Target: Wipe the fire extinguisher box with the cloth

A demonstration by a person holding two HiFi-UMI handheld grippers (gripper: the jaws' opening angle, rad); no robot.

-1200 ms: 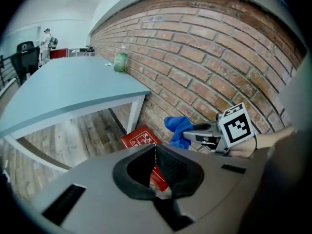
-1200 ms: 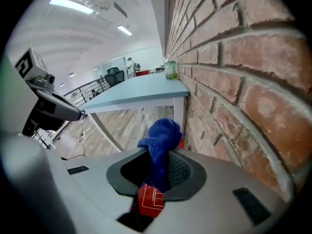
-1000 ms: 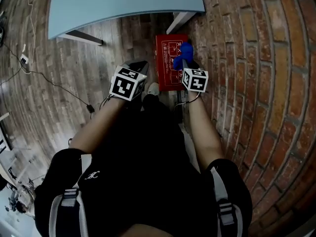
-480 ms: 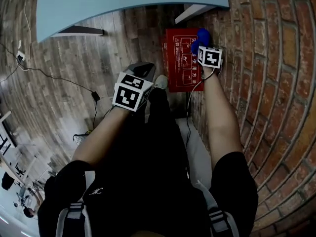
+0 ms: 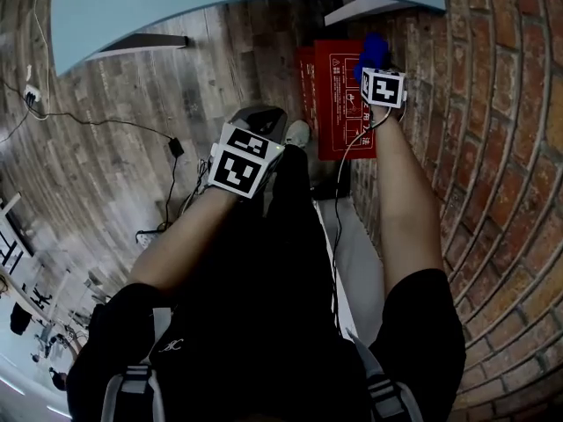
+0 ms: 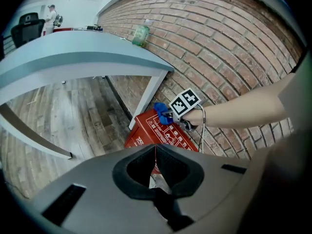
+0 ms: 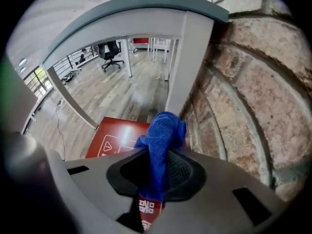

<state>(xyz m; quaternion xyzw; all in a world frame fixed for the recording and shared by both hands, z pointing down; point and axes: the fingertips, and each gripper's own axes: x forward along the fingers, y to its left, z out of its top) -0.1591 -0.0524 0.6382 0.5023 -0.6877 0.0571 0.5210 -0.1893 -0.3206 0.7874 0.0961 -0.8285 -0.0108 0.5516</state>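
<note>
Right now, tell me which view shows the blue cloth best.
The right gripper view: the blue cloth fills the centre, clamped in the right gripper. The head and left gripper views show only a small blue bunch.

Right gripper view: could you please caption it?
Right gripper holds blue cloth over red fire extinguisher box beside brick wall.

The cloth [image 7: 163, 130] is blue, fuzzy and matt; the fire extinguisher box [image 5: 339, 104] is red, smooth and faintly glossy, with white print; the right claw [image 7: 159, 179] is matt grey plastic with dark ribbed pads [image 7: 179, 174]; the floor [image 5: 158, 86] is worn, grainy wood plank; the wall [image 5: 493, 148] is rough brick.
</note>
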